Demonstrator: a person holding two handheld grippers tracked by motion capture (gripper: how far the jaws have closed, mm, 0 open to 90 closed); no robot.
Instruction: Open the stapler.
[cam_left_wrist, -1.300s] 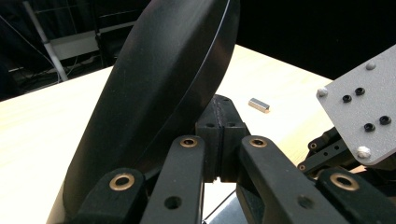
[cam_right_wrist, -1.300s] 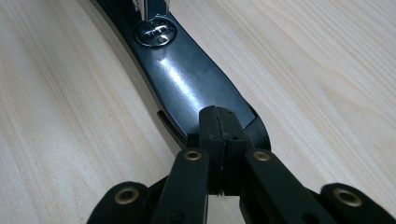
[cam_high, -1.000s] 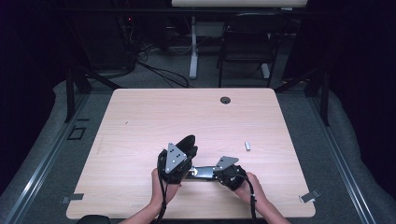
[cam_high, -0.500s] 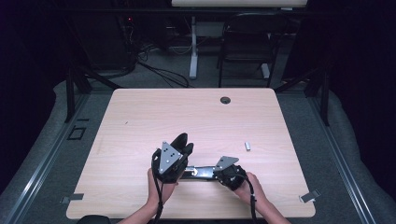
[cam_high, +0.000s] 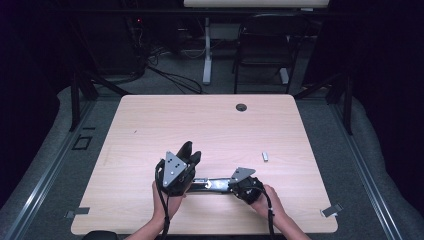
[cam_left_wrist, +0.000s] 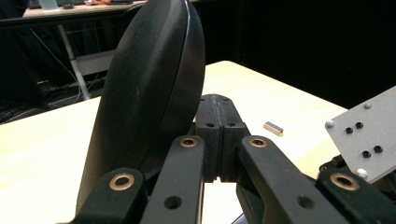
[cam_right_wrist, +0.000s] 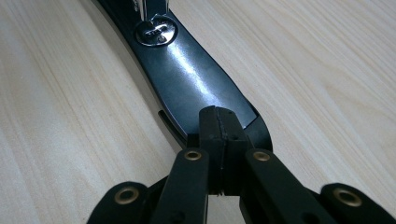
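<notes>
Shears (cam_high: 212, 185), black and glossy, lie on the near part of the surface (cam_high: 200, 120) between both hands. They look stiff, fairly heavy and slick, so a grip on the broad handles near the rivet seems best. The left tool (cam_left_wrist: 217, 107) is pressed together beside one raised handle. The right tool (cam_right_wrist: 217, 116) is pressed together at the other handle's end. The count is one pair of shears, one small metal block (cam_high: 265, 156) and two tools.

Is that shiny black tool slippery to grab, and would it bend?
Probably slippery: the tool has a glossy, smooth handle. It looks stiff, likely hard plastic or metal, though the silver rivet suggests it may hinge there.
</notes>
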